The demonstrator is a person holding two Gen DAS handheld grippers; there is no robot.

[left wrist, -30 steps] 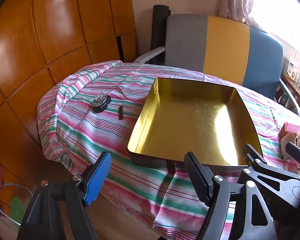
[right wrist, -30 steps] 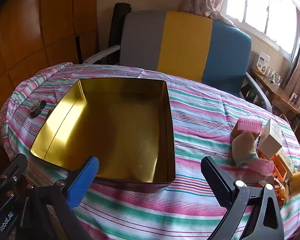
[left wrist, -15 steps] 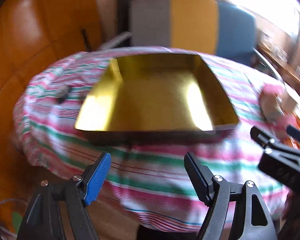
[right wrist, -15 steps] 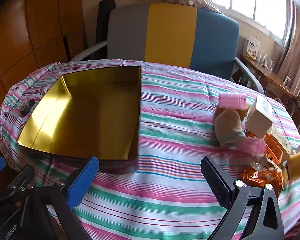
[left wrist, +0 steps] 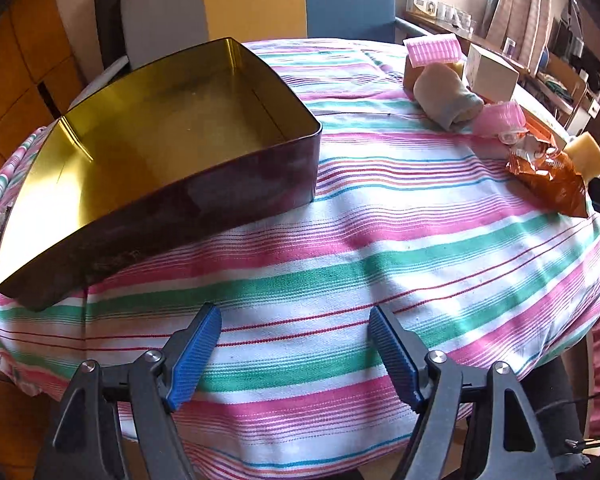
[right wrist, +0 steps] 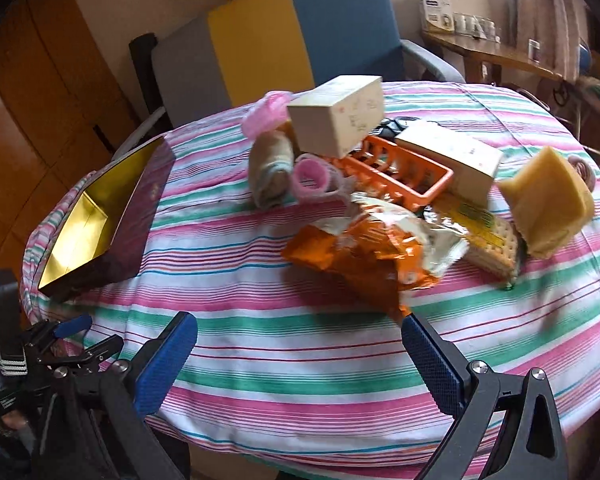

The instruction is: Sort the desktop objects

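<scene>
Left wrist: shiny gold-lined tin (left wrist: 160, 128)

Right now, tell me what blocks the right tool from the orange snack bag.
Nothing visible does. The right tool hangs open, with only bare striped tablecloth between it and the orange snack bag. The gold tin sits off to the left.

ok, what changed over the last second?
Both grippers swung right: the left gripper from the gold tin toward bare tablecloth, the right gripper toward the orange snack bag. Nothing grabbed or released; both stay open, tin still empty.
</scene>
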